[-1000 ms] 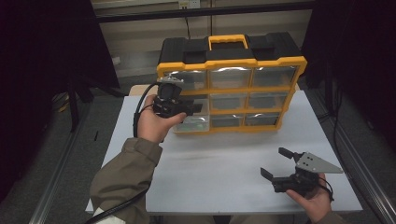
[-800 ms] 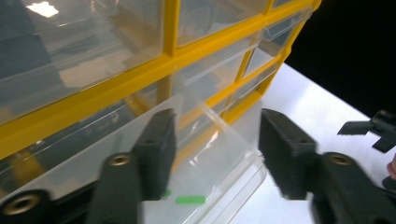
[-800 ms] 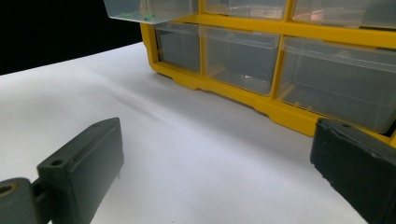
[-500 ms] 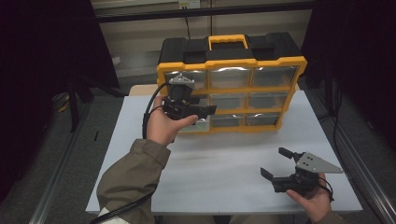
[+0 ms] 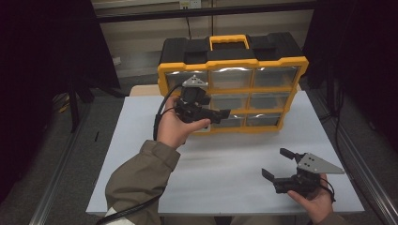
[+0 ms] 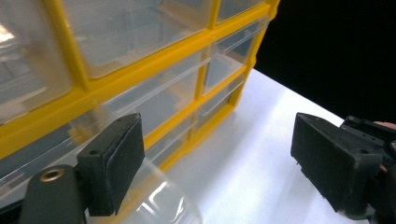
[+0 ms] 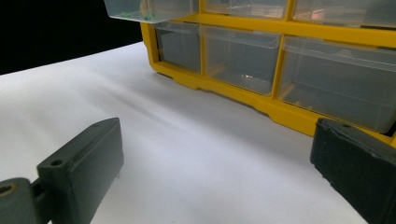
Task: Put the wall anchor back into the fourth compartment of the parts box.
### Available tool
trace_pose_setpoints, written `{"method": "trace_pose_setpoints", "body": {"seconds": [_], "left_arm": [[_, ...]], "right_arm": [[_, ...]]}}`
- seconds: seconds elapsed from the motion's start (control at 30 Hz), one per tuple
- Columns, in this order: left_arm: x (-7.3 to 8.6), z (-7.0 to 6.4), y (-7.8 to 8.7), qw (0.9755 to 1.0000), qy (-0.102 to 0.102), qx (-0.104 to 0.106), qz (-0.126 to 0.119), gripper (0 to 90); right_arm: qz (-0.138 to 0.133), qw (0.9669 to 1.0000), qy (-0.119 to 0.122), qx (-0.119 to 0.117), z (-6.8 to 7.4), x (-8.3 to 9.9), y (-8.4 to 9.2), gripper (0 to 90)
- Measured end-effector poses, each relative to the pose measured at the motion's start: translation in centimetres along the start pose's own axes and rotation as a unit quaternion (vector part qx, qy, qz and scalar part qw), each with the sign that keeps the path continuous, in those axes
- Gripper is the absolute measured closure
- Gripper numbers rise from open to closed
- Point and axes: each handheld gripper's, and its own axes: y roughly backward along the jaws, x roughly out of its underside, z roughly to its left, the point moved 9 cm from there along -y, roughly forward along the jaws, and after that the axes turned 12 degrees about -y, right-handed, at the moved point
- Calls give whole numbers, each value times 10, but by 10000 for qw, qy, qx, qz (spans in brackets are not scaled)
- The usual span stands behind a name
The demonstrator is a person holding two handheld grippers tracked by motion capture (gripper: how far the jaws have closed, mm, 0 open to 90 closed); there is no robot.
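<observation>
A white table (image 5: 220, 164) stands in a dim room, dark to either side, with grey floor around it and a pale wall with a dark horizontal bar behind. At the table's far edge a yellow-framed organiser (image 5: 232, 89) stands upright, with a black top, a yellow handle and three rows of clear plastic drawers facing the person. The left gripper (image 5: 213, 115) hangs in front of the organiser's lower-left drawers, just above the table, its cable looping down past the olive sleeve (image 5: 141, 176). Its jaws have just been opening and now stand wide apart with nothing pressed between the pads; in the left gripper view a pulled-out clear drawer (image 6: 154, 196) juts forward beside and below the left-hand jaw, close to it, though I cannot tell whether they touch. The same drawer (image 7: 152, 9) shows in the right gripper view, sticking out from the frame at the upper left with a few small green bits in it. The right gripper (image 5: 279, 166) is held low over the near right part of the table, well apart from the organiser, jaws wide and empty, with bare white surface between it and the cabinet. Nothing lies between either gripper and the drawers.
</observation>
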Motion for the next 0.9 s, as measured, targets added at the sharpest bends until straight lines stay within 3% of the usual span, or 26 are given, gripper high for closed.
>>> {"method": "trace_pose_setpoints", "body": {"seconds": [0.13, 0.2, 0.73, 0.9], "left_arm": [[0, -6, -5, 9999, -62, 82, 77, 167], [-2, -9, -8, 9999, -89, 114, -9, 159], [0, -28, -22, 9992, -209, 338, -10, 132], [5, -32, -25, 9990, -239, 362, 95, 132]], "right_arm": [[-1, 10000, 3, -2, 0, 0, 0, 25], [-7, 10000, 14, -9, 0, 0, 0, 25], [-1, 10000, 1, -5, 0, 0, 0, 25], [-3, 10000, 4, -8, 0, 0, 0, 25]]}}
